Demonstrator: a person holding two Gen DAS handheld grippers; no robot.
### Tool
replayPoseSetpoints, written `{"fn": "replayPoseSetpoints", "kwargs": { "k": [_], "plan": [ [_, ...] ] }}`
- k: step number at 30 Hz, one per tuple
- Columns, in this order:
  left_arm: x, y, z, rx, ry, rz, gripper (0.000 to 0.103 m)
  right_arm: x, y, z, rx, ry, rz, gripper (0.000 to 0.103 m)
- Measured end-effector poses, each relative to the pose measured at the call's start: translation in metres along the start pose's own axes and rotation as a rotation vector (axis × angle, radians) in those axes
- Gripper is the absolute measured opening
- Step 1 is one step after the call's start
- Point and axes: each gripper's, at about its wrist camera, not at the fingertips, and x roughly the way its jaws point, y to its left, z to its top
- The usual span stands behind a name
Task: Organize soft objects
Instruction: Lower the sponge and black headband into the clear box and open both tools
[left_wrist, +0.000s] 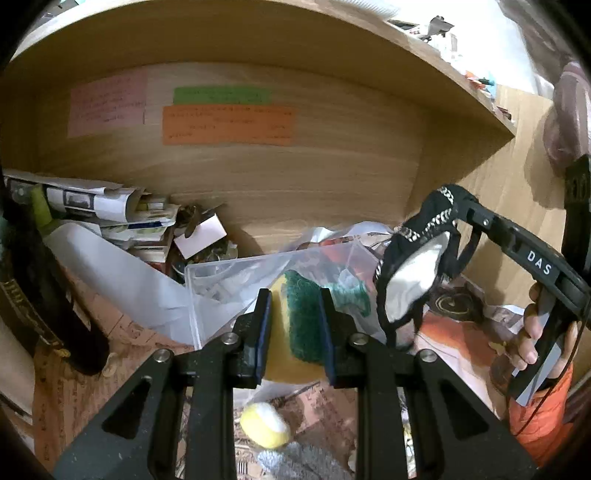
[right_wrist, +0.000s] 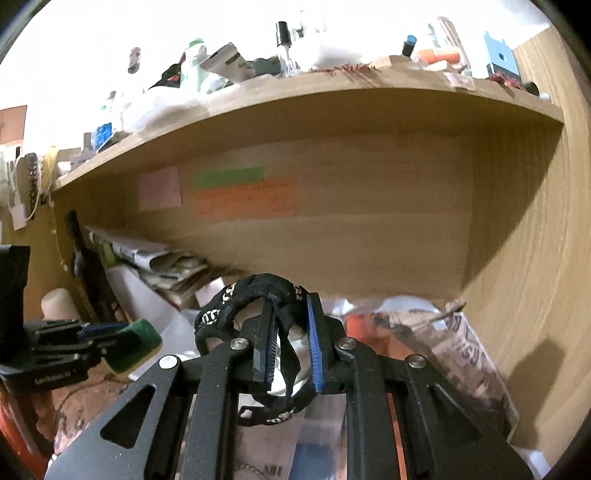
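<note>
My left gripper (left_wrist: 295, 295) is shut on a yellow and green sponge (left_wrist: 295, 332), held above the near edge of a clear plastic box (left_wrist: 207, 280). My right gripper (right_wrist: 290, 299) is shut on a black fabric piece with white-patterned trim (right_wrist: 258, 291). In the left wrist view the right gripper (left_wrist: 448, 214) holds this fabric (left_wrist: 413, 273), with its white lining showing, over the right side of the box. In the right wrist view the left gripper with the sponge (right_wrist: 133, 341) is at the left. A yellow and white soft ball (left_wrist: 264, 424) and a grey cloth (left_wrist: 295, 461) lie below the left gripper.
A wooden shelf alcove (left_wrist: 277, 177) with pink, green and orange paper notes (left_wrist: 227, 123) on its back wall. Stacked papers and books (left_wrist: 122, 214) and a white roll (left_wrist: 118, 273) at left. A dark bottle (left_wrist: 48, 295) at far left. Cluttered shelf top (right_wrist: 258, 62) above.
</note>
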Motion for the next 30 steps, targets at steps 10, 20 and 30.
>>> {"fn": "replayPoseSetpoints", "kwargs": {
  "k": [10,20,30],
  "plan": [
    [0.056,-0.001,0.001,-0.011,0.089,-0.018,0.024,0.046,-0.001,-0.005,-0.026,0.07,-0.032,0.014],
    [0.103,-0.003,-0.013,-0.022,0.206,-0.033,0.024,0.085,0.006,-0.043,-0.134,0.261,-0.023,0.014],
    [0.105,-0.004,-0.019,-0.012,0.234,-0.02,0.047,0.098,-0.002,-0.061,-0.132,0.389,-0.012,0.021]
  ]
}}
